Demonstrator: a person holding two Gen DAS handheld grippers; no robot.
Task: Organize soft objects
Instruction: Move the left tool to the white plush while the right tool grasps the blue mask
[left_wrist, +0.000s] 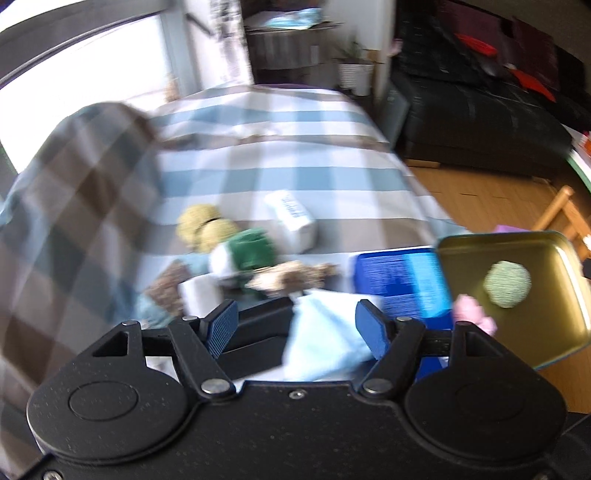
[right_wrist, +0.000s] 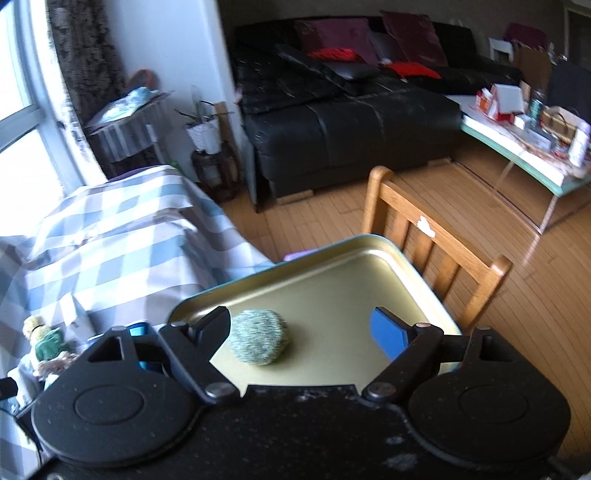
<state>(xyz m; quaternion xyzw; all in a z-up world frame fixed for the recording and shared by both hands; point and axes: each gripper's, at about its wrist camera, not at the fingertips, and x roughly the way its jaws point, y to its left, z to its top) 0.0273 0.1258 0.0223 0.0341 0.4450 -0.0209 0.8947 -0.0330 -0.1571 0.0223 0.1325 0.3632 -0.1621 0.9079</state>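
Hovering over the gold tray (right_wrist: 413, 280), right gripper (right_wrist: 306, 332) fingers spread around green pad (right_wrist: 259, 342); left gripper (left_wrist: 295, 325) fingers likewise apart.

So there's a gold metal tray (right_wrist: 369, 273) at the edge of the checked cloth, and a round green knitted pad (right_wrist: 257, 341) is lying flat in it, alone. Left of the tray, a little plush bear (left_wrist: 236, 251) in a green top is lying down in a pile with a light blue cloth (left_wrist: 321, 339), plus something pink (left_wrist: 472, 314) right against the tray's rim.
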